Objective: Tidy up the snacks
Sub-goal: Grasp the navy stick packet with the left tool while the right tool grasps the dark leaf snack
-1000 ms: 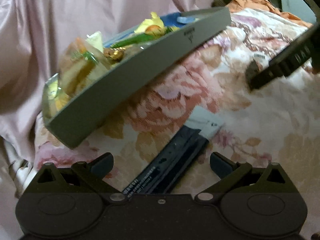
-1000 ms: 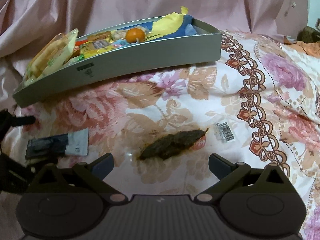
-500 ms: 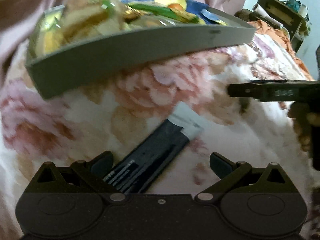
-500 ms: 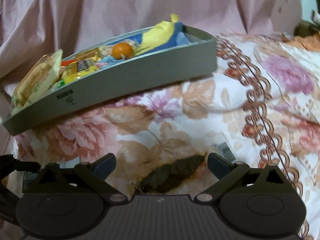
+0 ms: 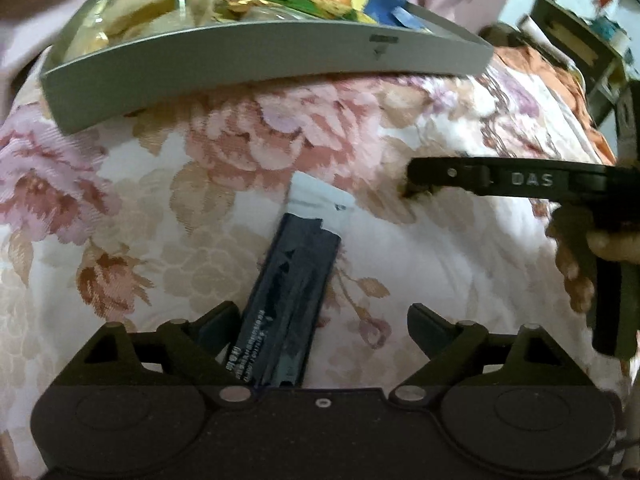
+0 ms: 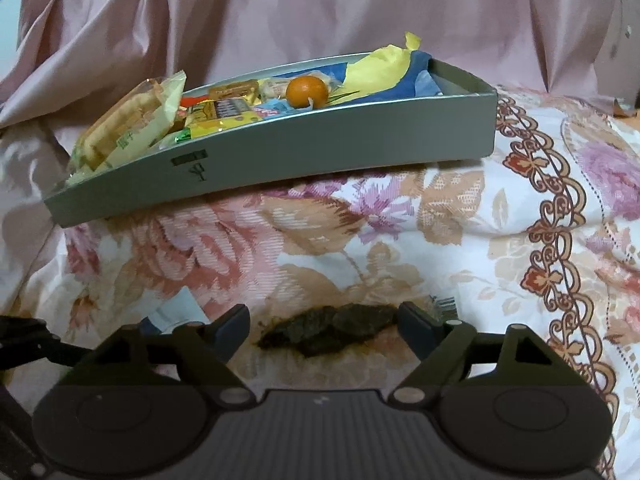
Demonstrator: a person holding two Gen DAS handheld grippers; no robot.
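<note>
Left claw (image 5: 320, 320) jaws wide apart, just been closing in, dark blue snack packet (image 5: 292, 292) lying lengthwise between them on the floral bedspread (image 5: 420, 248), near end of packet hidden under claw body, left finger (image 5: 218, 322) right beside packet edge, can't tell if touching, right finger clear of it, nothing gripped; packet has a white torn-looking end (image 5: 318, 196) pointing toward the grey tray (image 5: 260, 56); small print on it unreadable. Right claw (image 6: 322, 326) also spread wide and just been closing, dark brown lumpy snack (image 6: 332, 330) sits between fingertips in a clear wrapper, hard to make out what it is, pads not on it, lower part cut off by claw body. Barcode label (image 6: 444, 304) half hidden behind right finger. Tray rests on bedspread beyond both claws, piled with snacks: clear bag of biscuits (image 6: 124, 128) sticking over the left end, orange round thing (image 6: 307, 91), yellow wrapper (image 6: 380, 68), rest a jumble; tray contents blurred in left view. From the left wrist, the right claw's finger shows side-on at right edge, hand (image 5: 612, 244) holding it partly cut off. Pink curtain-like cloth (image 6: 320, 12) behind; blurry furniture top right in left view
</note>
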